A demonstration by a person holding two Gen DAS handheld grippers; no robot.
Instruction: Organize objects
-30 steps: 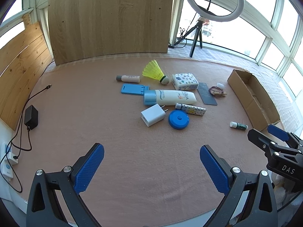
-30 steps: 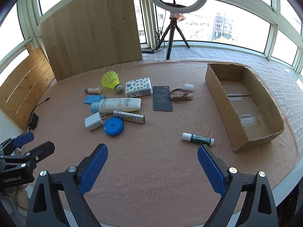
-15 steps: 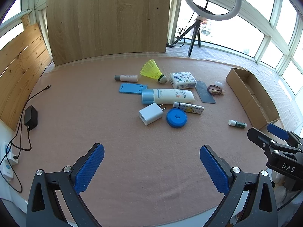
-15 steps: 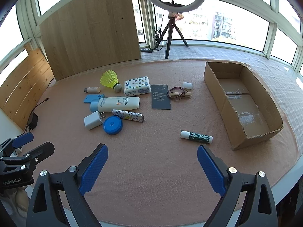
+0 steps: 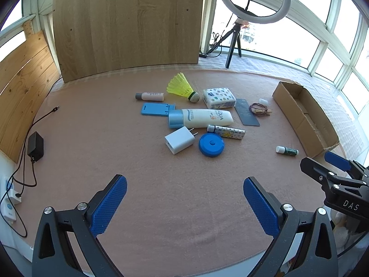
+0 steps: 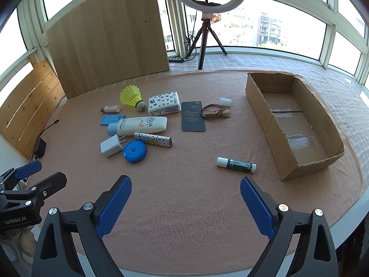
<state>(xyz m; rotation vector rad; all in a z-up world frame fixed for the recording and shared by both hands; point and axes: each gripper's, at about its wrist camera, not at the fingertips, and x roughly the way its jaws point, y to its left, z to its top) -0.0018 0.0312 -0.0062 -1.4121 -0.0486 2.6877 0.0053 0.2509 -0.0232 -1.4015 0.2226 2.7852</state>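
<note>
Small objects lie scattered on a pink cloth: a yellow shuttlecock [image 5: 182, 87], a sunscreen tube [image 5: 200, 118], a white charger [image 5: 179, 139], a blue round tape measure [image 5: 211, 144], a patterned tube [image 6: 153, 139], a tissue pack [image 6: 164, 103], a dark card [image 6: 192, 119] and a green lip balm [image 6: 236, 164]. An open cardboard box [image 6: 293, 124] stands at the right with nothing in it. My left gripper [image 5: 184, 204] and my right gripper [image 6: 185, 204] are both open and empty, above the near edge of the cloth, well short of the objects.
A wooden board [image 5: 129, 23] leans at the back, and a ring light on a tripod [image 6: 205, 37] stands behind the cloth. A black adapter with cables [image 5: 34, 147] lies at the left edge. A blue phone stand [image 5: 156, 109], a small bottle [image 5: 150, 96] and a clothespin with hair ties [image 6: 214, 113] lie among the objects.
Both views have shifted slightly, so the objects sit a little lower and nearer the left. Nothing on the cloth was moved, and both grippers stayed open.
</note>
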